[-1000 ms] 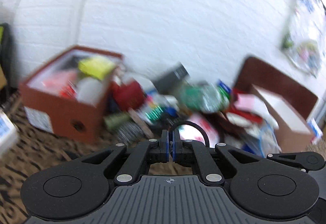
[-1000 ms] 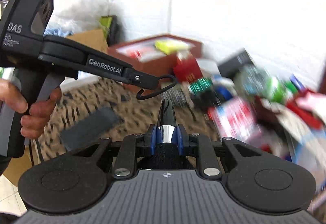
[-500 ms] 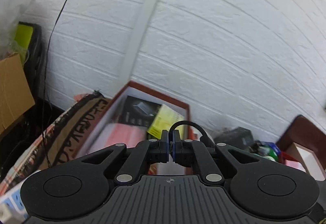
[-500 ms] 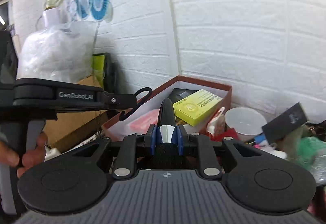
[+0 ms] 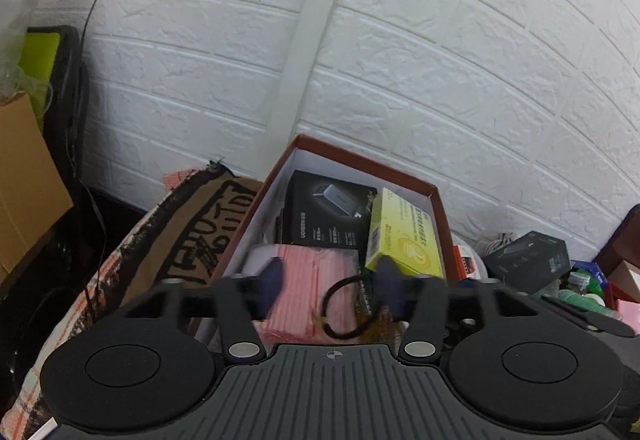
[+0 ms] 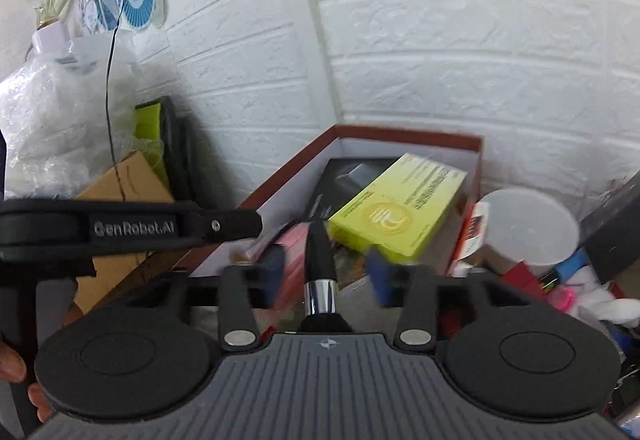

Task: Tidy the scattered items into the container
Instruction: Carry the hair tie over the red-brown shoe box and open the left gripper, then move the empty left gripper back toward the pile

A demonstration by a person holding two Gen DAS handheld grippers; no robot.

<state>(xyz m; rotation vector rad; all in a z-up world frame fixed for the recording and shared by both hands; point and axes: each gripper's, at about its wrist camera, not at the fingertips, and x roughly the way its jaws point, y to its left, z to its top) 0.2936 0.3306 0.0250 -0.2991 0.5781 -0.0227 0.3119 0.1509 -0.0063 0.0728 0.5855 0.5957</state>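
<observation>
At centre frame above the red box [image 5: 362, 160], the left gripper [image 5: 330, 280] is opening around a black hair tie [image 5: 346, 310]; the right gripper [image 6: 326, 272] is opening around a black pen [image 6: 320, 260], pads clear.

Open top of the red box [image 5: 362, 160] is the only clear way in, from above and the near side. White brick wall [image 5: 440, 60] sits right behind its far rim, so no approach from there. Inside, the black carton [image 5: 324, 216], yellow box [image 5: 404, 236] and pink pack [image 5: 316, 272] cover most of the floor. Left flank is blocked by the brown cardboard [image 5: 192, 236]; right flank by the white tub [image 6: 528, 224] and loose clutter.
</observation>
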